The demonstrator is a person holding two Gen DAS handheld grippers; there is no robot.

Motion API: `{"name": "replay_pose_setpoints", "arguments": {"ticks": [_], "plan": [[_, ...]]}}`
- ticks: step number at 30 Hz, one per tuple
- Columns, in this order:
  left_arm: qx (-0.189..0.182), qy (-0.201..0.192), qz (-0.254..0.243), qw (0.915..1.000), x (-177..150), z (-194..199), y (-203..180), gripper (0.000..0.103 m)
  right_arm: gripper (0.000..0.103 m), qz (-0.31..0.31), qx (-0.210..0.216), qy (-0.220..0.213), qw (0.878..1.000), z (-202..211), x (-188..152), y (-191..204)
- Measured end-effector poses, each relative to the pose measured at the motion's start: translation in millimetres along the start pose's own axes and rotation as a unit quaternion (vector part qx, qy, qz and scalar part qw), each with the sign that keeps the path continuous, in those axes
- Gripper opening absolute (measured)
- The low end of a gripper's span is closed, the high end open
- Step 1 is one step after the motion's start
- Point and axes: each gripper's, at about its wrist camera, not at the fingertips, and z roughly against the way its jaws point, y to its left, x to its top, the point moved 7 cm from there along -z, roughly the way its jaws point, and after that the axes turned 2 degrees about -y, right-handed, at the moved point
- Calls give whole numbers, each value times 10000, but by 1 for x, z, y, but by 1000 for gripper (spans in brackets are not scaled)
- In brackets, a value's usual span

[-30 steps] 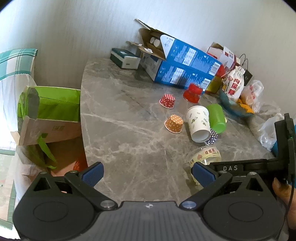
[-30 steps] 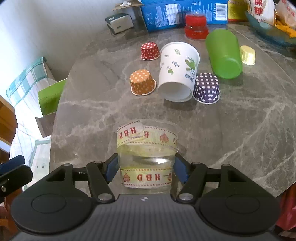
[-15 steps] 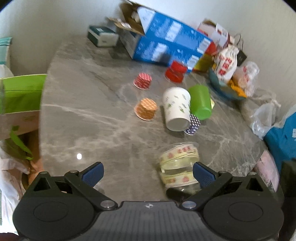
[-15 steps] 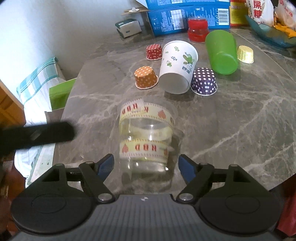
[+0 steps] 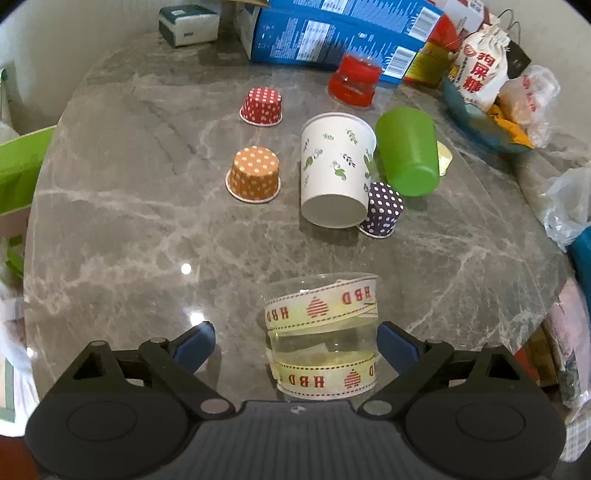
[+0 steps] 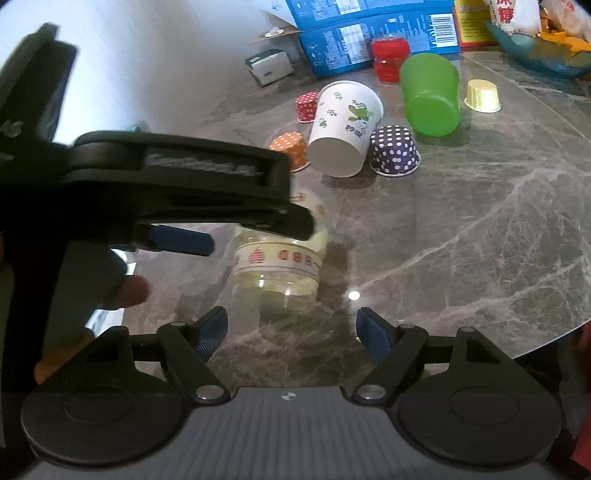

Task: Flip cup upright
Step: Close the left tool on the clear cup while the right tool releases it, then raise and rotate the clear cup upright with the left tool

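Across the grey marble tabletop (image 5: 122,229) the items run from back edge to front edge. Blue cartons (image 5: 332,33) lie along the back edge, a teal bowl of snack bags (image 5: 476,122) at the back right. Mid-table: green cup (image 5: 408,153) on its side; white paper cup (image 5: 334,173) on its side, mouth toward the front edge; both touching a purple dotted liner (image 5: 382,214). Orange liner (image 5: 254,174) and red liner (image 5: 261,106) sit inverted, left of the paper cup. Clear cup (image 5: 323,332) with "HBD" ribbon stands near the front edge, mouth up, between the jaws of the left gripper (image 5: 295,345); jaws spread wide, right pad just beside the cup wall, left pad well apart. Right gripper (image 6: 291,332): jaws open, holding nothing, the clear cup just ahead of them.
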Motion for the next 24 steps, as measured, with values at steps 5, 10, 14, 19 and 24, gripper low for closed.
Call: {"name": "replay_pose_setpoints", "arguments": {"ticks": [5, 10, 14, 19, 24], "plan": [[222, 69, -95, 9997, 0, -6, -10, 88, 78, -17, 145, -68, 9999, 6, -2, -7], [427, 57, -367, 9984, 3, -8, -20, 80, 82, -60, 198, -135, 9997, 14, -5, -18], [566, 335, -569, 9962, 1, -18, -23, 66, 82, -136, 170, -157, 9996, 21, -10, -29], [653, 310, -887, 9934, 4, -12, -29, 64, 82, -321, 191, -299, 9989, 34, -13, -44], [268, -14, -1317, 9909, 12, 10, -42, 64, 82, -483, 230, -395, 9978, 41, -11, -53]]}}
